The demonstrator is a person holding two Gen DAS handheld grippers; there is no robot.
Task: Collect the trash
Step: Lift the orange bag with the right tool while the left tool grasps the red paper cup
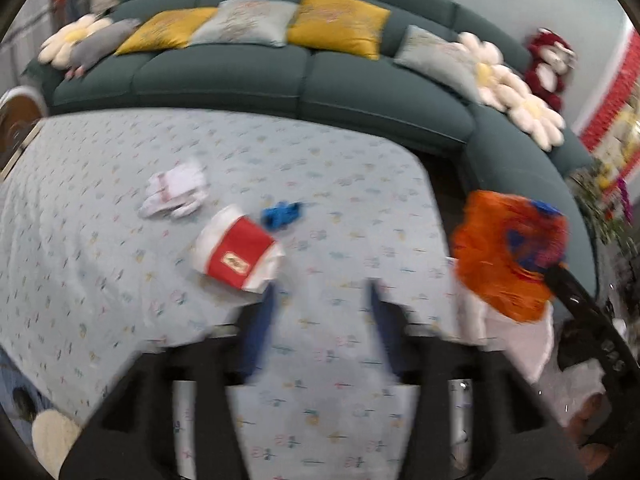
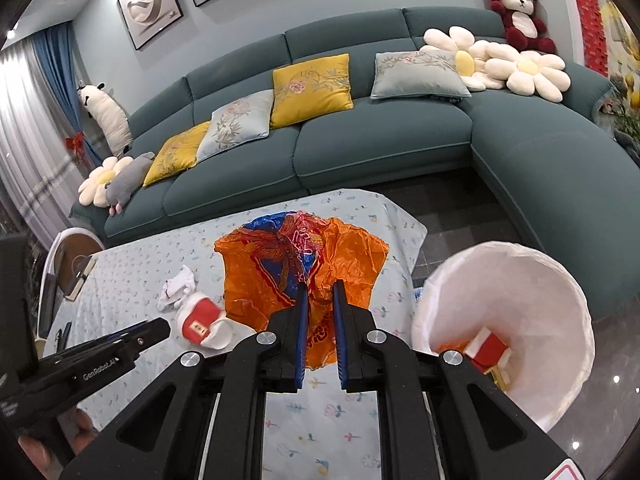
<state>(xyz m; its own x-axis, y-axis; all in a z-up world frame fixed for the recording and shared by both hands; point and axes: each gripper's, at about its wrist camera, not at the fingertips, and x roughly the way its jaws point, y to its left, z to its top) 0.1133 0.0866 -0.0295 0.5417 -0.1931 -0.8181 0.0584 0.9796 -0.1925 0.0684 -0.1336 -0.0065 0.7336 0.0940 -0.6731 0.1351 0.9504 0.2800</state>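
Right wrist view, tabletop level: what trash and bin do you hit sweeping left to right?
White crumpled wrapper → red-and-white paper cup → orange plastic bag, pinched in the right tool → white-lined trash bin holding a red box.

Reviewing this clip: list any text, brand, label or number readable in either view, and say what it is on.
"GenRobot.AI": white lettering on the black left gripper, right wrist view; the last letters are small.
Red cup: gold label, too blurred to read.
Orange bag held in the right gripper: red printed characters, crumpled, unreadable.
Red box in the bin: no legible text.
Left wrist view: motion-blurred, nothing readable.
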